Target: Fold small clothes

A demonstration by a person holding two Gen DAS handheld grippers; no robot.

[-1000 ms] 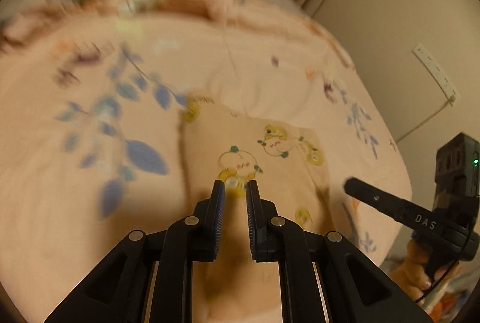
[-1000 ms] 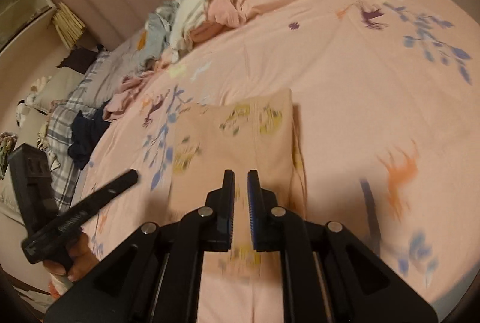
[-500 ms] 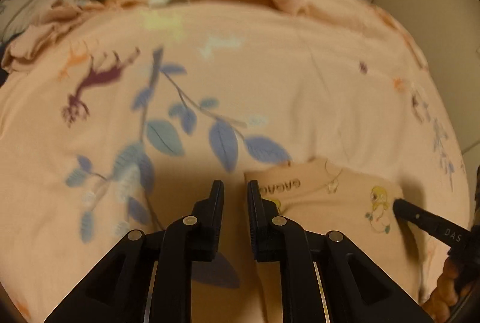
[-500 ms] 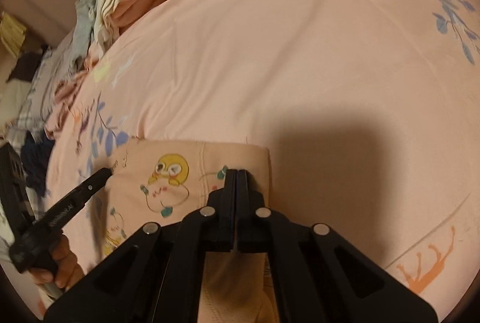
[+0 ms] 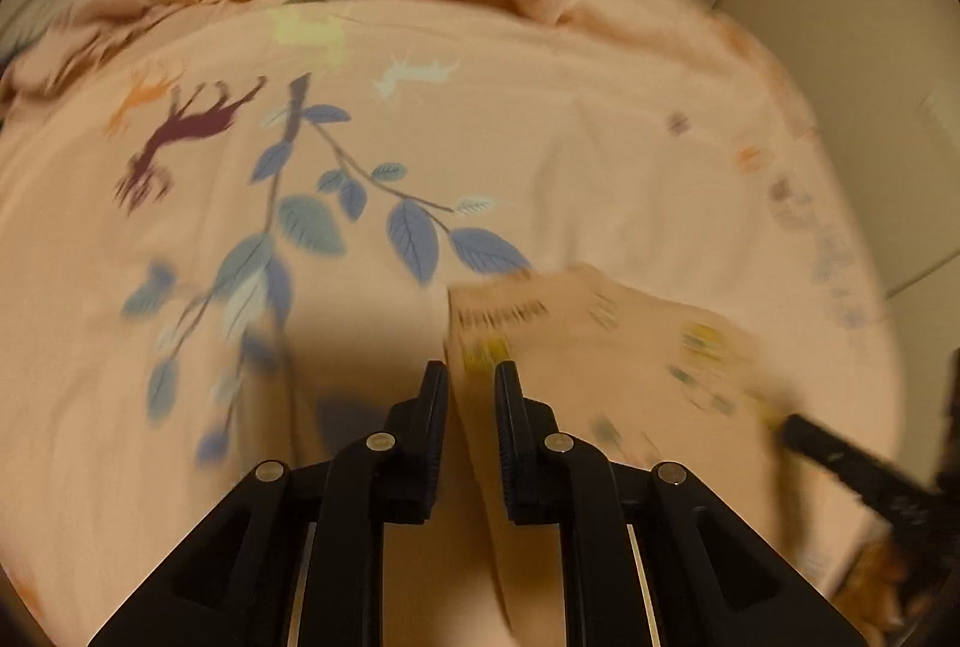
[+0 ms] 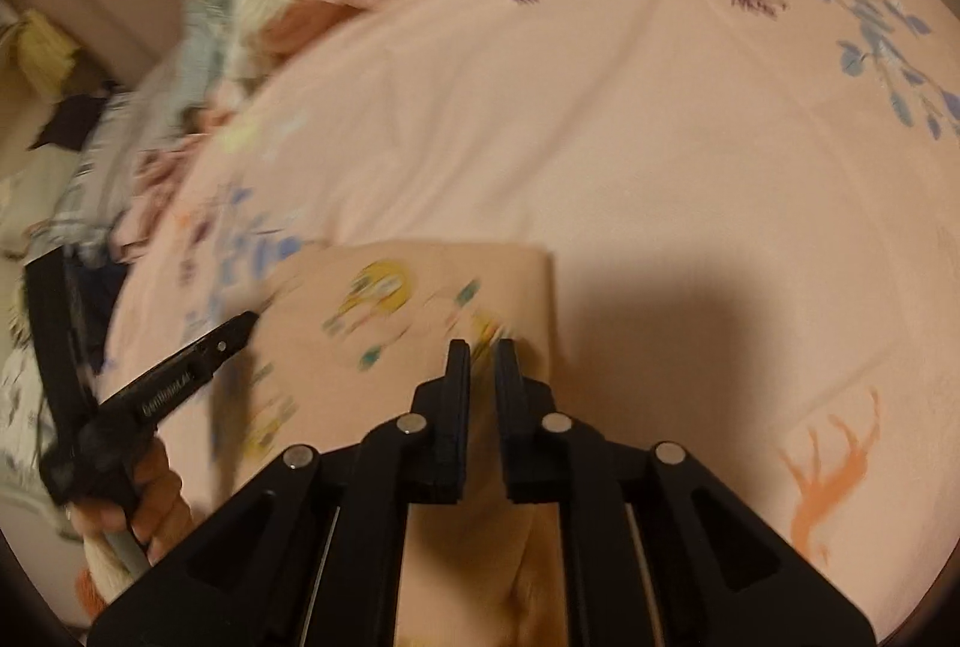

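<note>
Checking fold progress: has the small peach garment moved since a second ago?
Yes. The peach garment now lies doubled over, its far edge drawn back toward the camera from the blue leaf print, with both grippers at its near part.

Dim warm light, motion blur throughout, dark fisheye corners, hard shadow on bedspread (image 6: 660,155)

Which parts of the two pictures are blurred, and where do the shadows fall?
Left wrist view: the small peach garment is smeared by motion, the leaf print is sharper, and a shadow darkens the pink bedcover. Right wrist view: the garment's print is streaked, and a dark shadow lies right of it.
</note>
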